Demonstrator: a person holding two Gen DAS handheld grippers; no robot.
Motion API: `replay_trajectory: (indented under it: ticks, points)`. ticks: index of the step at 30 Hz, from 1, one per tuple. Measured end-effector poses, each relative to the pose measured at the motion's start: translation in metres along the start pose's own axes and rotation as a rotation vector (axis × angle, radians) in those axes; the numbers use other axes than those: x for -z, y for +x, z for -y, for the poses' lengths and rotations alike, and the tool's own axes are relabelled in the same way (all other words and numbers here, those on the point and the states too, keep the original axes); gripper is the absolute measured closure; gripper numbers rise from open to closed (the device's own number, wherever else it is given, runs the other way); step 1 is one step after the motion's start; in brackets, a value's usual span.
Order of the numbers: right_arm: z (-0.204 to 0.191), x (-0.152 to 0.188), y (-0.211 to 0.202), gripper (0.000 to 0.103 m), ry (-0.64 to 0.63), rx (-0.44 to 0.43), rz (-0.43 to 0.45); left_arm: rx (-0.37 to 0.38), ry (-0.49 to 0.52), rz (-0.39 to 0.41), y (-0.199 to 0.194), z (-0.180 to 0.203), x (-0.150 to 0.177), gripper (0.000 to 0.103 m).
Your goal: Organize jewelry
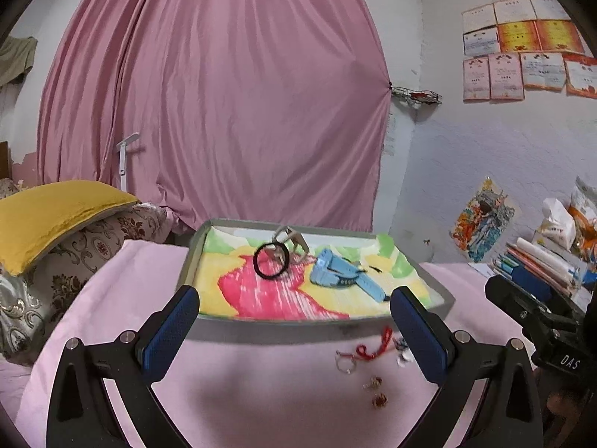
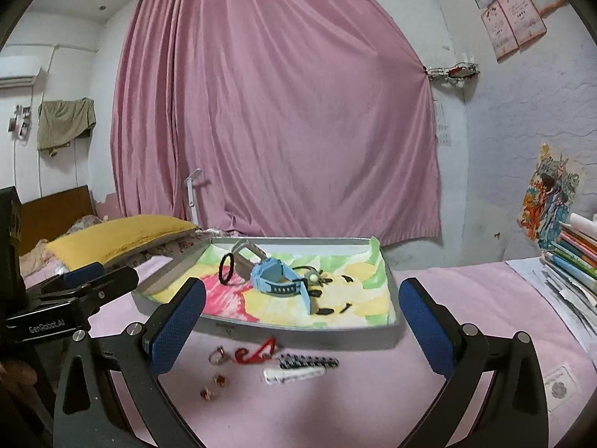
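A grey tray (image 1: 209, 326) (image 2: 298, 334) lined with a colourful cloth sits on the pink bed. In it are a black ring bracelet (image 1: 271, 261) (image 2: 227, 269), a grey watch (image 1: 293, 240) (image 2: 248, 248) and a blue watch (image 1: 341, 272) (image 2: 280, 280). In front of the tray lie a red cord (image 1: 375, 345) (image 2: 257, 351), a ring (image 2: 217, 354), two small earrings (image 1: 377, 392) (image 2: 214, 386), and two hair clips (image 2: 298, 367). My left gripper (image 1: 294, 332) is open and empty before the tray. My right gripper (image 2: 302, 330) is open and empty above the loose pieces.
A yellow pillow (image 1: 56, 216) (image 2: 123, 239) lies at the left. Books and papers (image 1: 541, 257) (image 2: 574, 261) are stacked at the right. A pink curtain (image 1: 224, 93) hangs behind the bed. The right gripper's body (image 1: 537, 317) shows in the left wrist view.
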State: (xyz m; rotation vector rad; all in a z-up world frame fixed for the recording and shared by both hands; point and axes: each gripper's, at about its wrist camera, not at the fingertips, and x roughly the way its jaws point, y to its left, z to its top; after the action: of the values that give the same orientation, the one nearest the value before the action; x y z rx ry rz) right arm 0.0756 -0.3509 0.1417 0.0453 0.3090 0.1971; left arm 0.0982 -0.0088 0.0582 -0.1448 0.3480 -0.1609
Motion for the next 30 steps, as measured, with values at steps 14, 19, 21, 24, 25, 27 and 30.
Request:
replay_trajectory:
  ticks: [14,19,21,24,25,27,30]
  points:
    - [0.023,0.028,-0.001,0.002,-0.038,-0.019,-0.157,0.035,0.011,-0.102,-0.005,0.014,0.037,0.0]
    - [0.028,0.034,0.012,0.006,-0.019,-0.056,-0.255,0.08,0.029,-0.185,0.005,0.023,0.041,0.017]
    - [0.027,0.038,0.015,0.007,-0.017,-0.061,-0.277,0.095,0.034,-0.216,0.008,0.026,0.044,0.023]
    - [0.027,0.041,0.019,0.021,-0.014,-0.071,-0.31,0.114,0.045,-0.272,0.015,0.033,0.048,0.034]
    - [0.027,0.043,0.021,0.029,-0.017,-0.072,-0.329,0.122,0.047,-0.299,0.018,0.035,0.049,0.039]
    - [0.026,0.044,0.025,0.033,-0.018,-0.077,-0.356,0.138,0.047,-0.334,0.022,0.038,0.051,0.046]
    - [0.026,0.047,0.03,0.034,-0.018,-0.095,-0.396,0.152,0.047,-0.392,0.03,0.043,0.054,0.056]
